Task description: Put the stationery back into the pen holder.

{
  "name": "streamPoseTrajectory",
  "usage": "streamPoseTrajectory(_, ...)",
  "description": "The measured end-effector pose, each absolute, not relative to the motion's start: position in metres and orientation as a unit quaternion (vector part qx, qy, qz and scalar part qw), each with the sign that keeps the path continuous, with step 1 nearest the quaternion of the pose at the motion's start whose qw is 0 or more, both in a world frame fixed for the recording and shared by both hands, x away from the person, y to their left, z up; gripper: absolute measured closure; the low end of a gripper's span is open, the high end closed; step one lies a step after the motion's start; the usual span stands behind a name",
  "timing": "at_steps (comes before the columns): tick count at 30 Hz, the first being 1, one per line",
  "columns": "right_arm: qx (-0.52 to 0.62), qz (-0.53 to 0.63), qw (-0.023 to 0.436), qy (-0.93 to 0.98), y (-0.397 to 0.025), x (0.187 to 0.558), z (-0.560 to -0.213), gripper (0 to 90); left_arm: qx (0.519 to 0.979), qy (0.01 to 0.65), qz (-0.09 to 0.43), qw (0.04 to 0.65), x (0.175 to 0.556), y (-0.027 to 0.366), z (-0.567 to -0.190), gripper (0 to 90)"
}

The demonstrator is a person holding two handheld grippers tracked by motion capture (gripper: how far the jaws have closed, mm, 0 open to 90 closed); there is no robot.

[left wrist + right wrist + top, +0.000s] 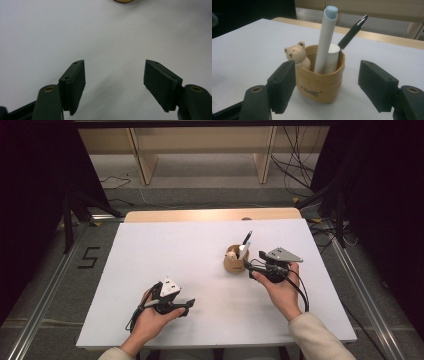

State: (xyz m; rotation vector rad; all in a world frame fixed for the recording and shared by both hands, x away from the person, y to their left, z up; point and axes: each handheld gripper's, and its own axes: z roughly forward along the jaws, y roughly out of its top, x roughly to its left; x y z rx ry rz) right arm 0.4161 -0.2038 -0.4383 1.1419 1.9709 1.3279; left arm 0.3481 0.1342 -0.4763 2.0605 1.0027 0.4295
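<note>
Your right gripper (248,265) is sitting just beside the cup (235,262), and its jaws are standing wide apart with the cup between them in the right gripper view. A bear (296,54), a white tube (325,37) and a black pen (352,32) are sticking up out of the cup (320,82), so they are standing in the way from above. Your left gripper (188,306) is resting well apart from the cup, jaws wide too, with bare white table (112,37) lying ahead of it. The table's (150,250) left half and far side are giving you lots of room to pass.
</note>
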Motion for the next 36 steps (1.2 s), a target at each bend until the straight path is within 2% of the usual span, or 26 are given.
streamPoseTrajectory(36,0.418,0.482,0.223,0.737,-0.220,0.395,-0.445,31.9,0.812,0.397,0.170,0.392,0.348,0.135,-0.476,33.6)
